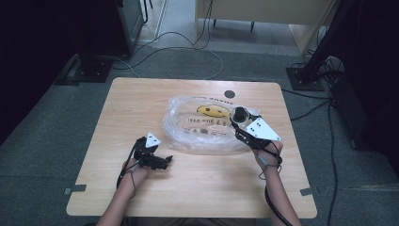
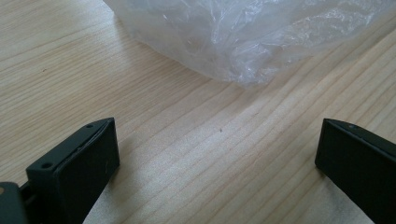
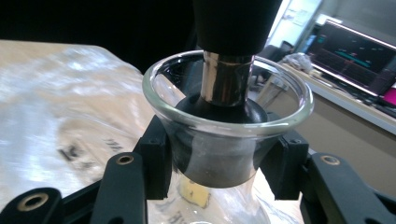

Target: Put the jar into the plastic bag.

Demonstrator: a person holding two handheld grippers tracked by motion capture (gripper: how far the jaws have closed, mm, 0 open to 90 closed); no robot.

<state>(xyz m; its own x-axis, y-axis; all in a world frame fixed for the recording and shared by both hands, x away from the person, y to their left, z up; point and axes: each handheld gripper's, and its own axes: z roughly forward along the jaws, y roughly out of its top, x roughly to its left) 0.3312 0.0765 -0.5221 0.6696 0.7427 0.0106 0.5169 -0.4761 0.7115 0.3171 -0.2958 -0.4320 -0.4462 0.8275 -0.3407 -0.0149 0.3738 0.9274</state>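
Observation:
A clear glass bottle (image 3: pixel 219 154) with a flared rim carries a black stopper (image 3: pixel 231 23) on a metal collar. My right gripper (image 3: pixel 220 164) is shut on the bottle's neck, one pad on each side. In the high view the right gripper (image 1: pixel 236 126) holds the bottle (image 1: pixel 240 115) over the right end of a crumpled clear plastic bag (image 1: pixel 197 127) printed with a yellow smiley face. My left gripper (image 1: pixel 165 160) rests low on the table just in front of the bag's left part. Its jaws stand wide open over bare wood (image 2: pixel 217 158), with the bag's edge (image 2: pixel 243 42) beyond them.
The wooden table (image 1: pixel 141 99) has a small dark round spot (image 1: pixel 229 94) near its far edge. Cables run across the grey floor behind it, and dark stands rise at the far left and right. A desk with a monitor (image 3: pixel 355 56) stands past the bottle.

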